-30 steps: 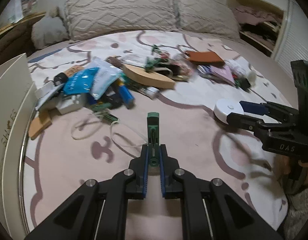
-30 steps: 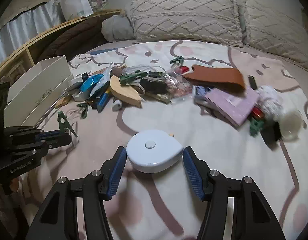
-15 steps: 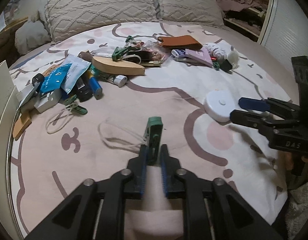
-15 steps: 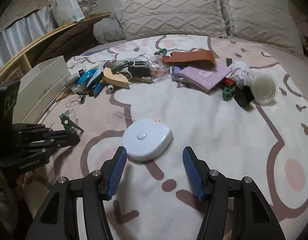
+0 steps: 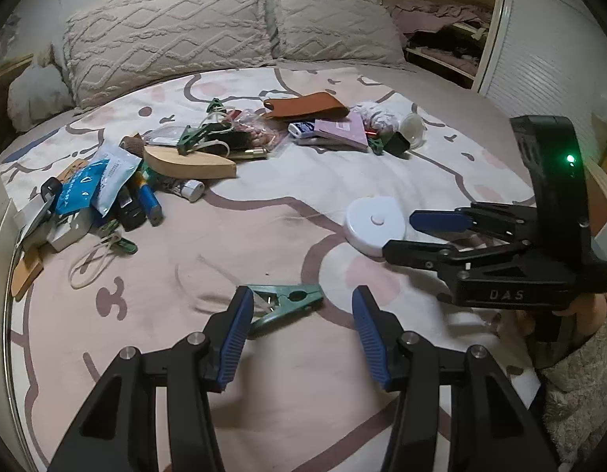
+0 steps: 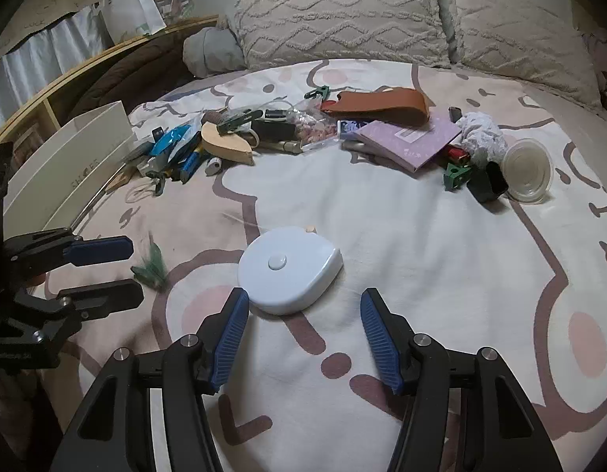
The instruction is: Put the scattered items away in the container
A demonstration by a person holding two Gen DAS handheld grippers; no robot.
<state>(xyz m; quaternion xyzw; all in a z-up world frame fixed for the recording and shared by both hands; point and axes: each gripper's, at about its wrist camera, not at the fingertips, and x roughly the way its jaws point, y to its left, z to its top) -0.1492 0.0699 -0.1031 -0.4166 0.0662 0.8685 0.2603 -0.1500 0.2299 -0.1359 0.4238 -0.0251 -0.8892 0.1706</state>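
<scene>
My left gripper (image 5: 299, 310) is open; a green clip (image 5: 287, 302) lies on the bedspread between its fingers, touching neither that I can see. The clip shows blurred in the right wrist view (image 6: 150, 265). My right gripper (image 6: 303, 318) is open and empty, just short of a white round tape measure (image 6: 289, 269), which also shows in the left wrist view (image 5: 374, 226). The white box container (image 6: 67, 165) stands at the bed's left edge.
A heap of scattered items lies further up the bed: blue packets (image 5: 87, 185), a wooden piece (image 5: 193, 163), a brown leather case (image 5: 307, 104), a purple booklet (image 6: 409, 137), a plastic cup (image 6: 528, 173). Pillows (image 5: 173, 35) line the headboard.
My left gripper opened and let go of the green clip, which now lies flat on the bed. Both grippers drew back toward the bed's near edge; the right stayed open.
</scene>
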